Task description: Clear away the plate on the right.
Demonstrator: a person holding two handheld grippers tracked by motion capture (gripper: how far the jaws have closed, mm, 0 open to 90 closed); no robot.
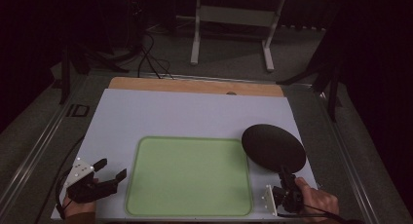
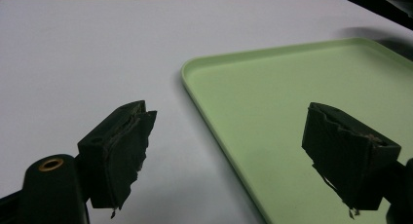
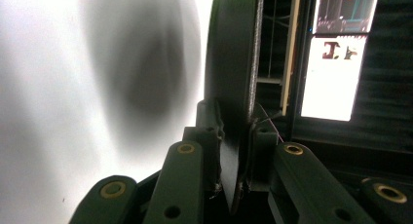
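A black round plate (image 1: 273,147) hangs tilted over the right edge of the white board, held by its near rim. My right gripper (image 1: 284,173) is shut on that rim, and in the right gripper view the plate (image 3: 234,63) stands edge-on between the jaws of the right gripper (image 3: 235,131). A pale green tray (image 1: 195,138) lies flat on the board's near half with nothing in it. My left gripper (image 1: 112,168) sits at the tray's left side, open and holding nothing. In the left gripper view the left gripper (image 2: 229,131) straddles the tray's rim (image 2: 187,75).
The white board (image 1: 185,112) covers a wooden tabletop (image 1: 195,85) whose far edge shows. Beyond the table stand a white metal frame (image 1: 234,19) and cables on a dark floor. Dark stands flank the table on both sides.
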